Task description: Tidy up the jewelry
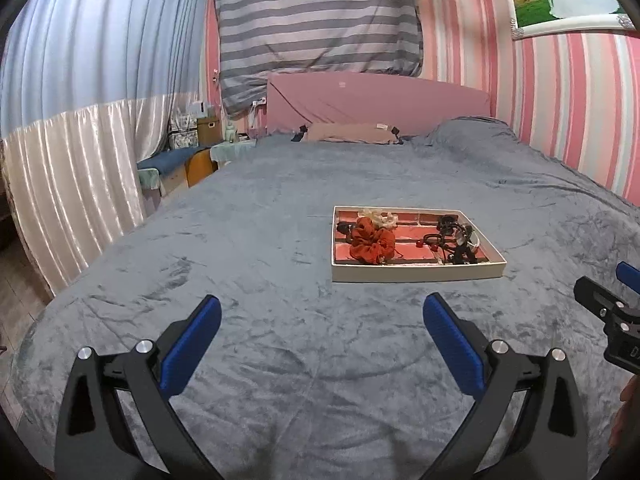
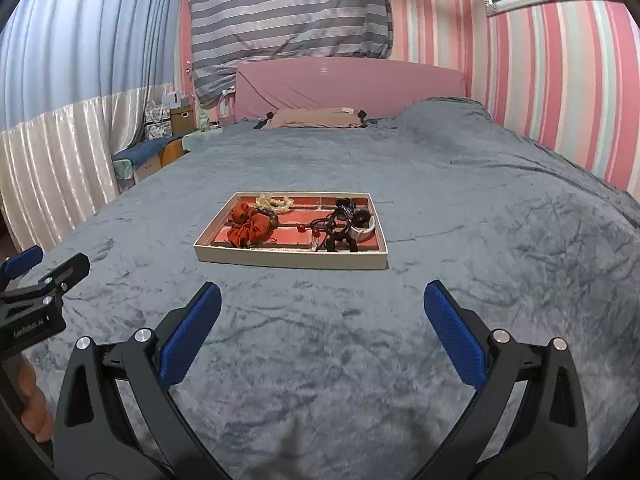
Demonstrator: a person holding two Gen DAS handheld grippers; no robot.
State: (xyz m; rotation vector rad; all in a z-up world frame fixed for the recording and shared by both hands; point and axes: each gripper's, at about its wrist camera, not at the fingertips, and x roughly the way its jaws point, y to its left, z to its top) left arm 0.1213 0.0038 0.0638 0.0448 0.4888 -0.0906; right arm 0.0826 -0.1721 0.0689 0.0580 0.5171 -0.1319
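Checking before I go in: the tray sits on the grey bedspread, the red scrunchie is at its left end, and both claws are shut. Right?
Not quite: both claws are open and empty, as each wrist view shows. The left claw and right claw stand wide. The tray is on the bedspread, the red scrunchie at its left end.

You are looking across a bed (image 1: 280,200) spread with a grey-blue plush blanket (image 2: 460,240), creased all over. At its far end a beige pillow (image 1: 348,133) lies flat against a pink headboard (image 1: 380,100). Above that hangs a grey-and-white striped cloth (image 1: 316,16). To your left, a blue-and-white curtain (image 1: 76,120) falls to the floor; to your right, the wall (image 1: 568,112) runs in pink and white stripes and carries a framed photograph (image 1: 568,0).
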